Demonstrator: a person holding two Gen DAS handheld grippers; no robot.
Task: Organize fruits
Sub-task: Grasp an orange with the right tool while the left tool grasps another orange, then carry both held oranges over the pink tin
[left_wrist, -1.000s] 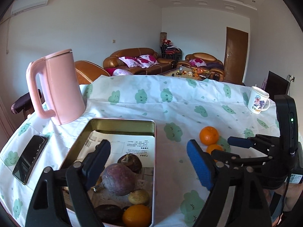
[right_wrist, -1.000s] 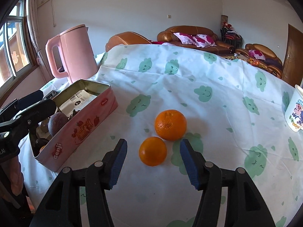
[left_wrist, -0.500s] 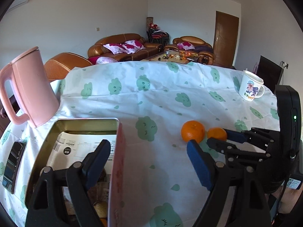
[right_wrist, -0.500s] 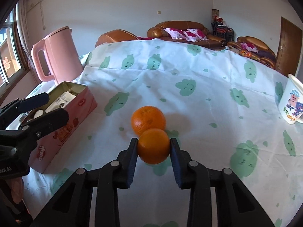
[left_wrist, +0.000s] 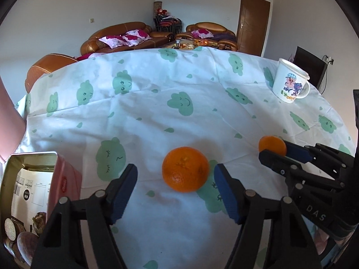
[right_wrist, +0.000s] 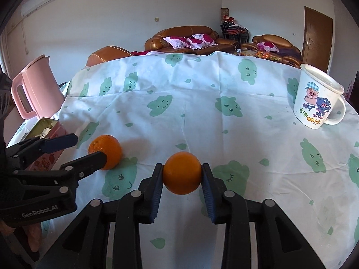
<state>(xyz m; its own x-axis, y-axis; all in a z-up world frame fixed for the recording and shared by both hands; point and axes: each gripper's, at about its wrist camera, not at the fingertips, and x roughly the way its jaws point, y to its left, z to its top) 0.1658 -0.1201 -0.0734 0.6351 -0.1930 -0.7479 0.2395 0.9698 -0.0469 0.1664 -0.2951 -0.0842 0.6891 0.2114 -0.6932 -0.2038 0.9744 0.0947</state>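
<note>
My right gripper (right_wrist: 181,174) is shut on a smooth orange (right_wrist: 181,173), held just above the tablecloth; this orange also shows in the left wrist view (left_wrist: 272,145). My left gripper (left_wrist: 176,179) is open, its blue pads either side of a second, dimpled orange (left_wrist: 185,172) that rests on the cloth; it also shows in the right wrist view (right_wrist: 105,148). The pink tin box (left_wrist: 64,179) with several fruits inside sits at the left edge.
A white cartoon mug (right_wrist: 317,103) stands at the right of the table. A pink kettle (right_wrist: 33,92) stands at the back left behind the tin (right_wrist: 50,132). The cloud-print tablecloth (left_wrist: 179,103) covers the table; sofas lie beyond.
My right gripper closed on the smooth orange and drew it away from the other. My left gripper swung right from over the tin to straddle the dimpled orange.
</note>
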